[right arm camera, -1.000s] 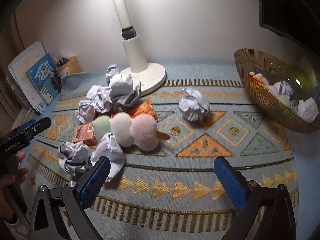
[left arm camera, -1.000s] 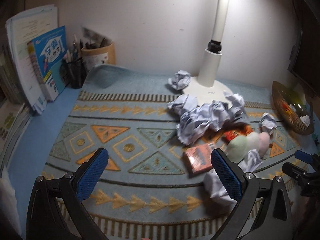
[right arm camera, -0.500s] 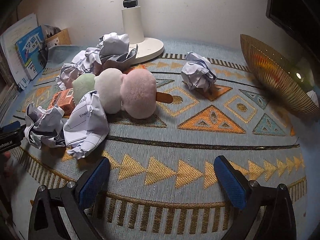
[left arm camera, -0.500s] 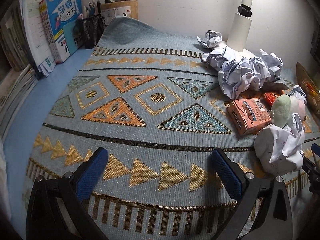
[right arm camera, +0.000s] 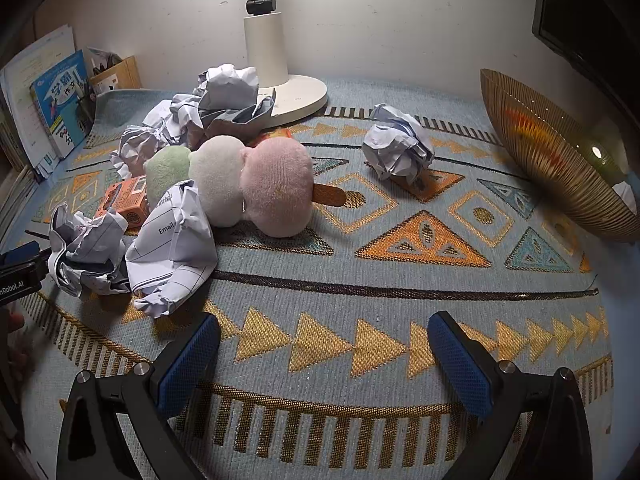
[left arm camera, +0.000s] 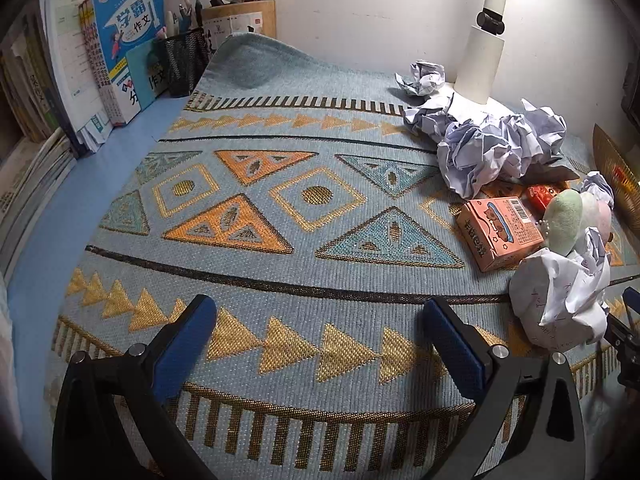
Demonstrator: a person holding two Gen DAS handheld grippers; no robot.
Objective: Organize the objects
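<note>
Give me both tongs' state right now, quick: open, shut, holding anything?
Left tongs: open, holding nothing, over bare patterned mat.
Right tongs: open, holding nothing, just short of the crumpled paper ball.

Both tools [left arm camera: 320, 344] [right arm camera: 324, 354] have dropped closer to the mat [left arm camera: 280, 220].
</note>
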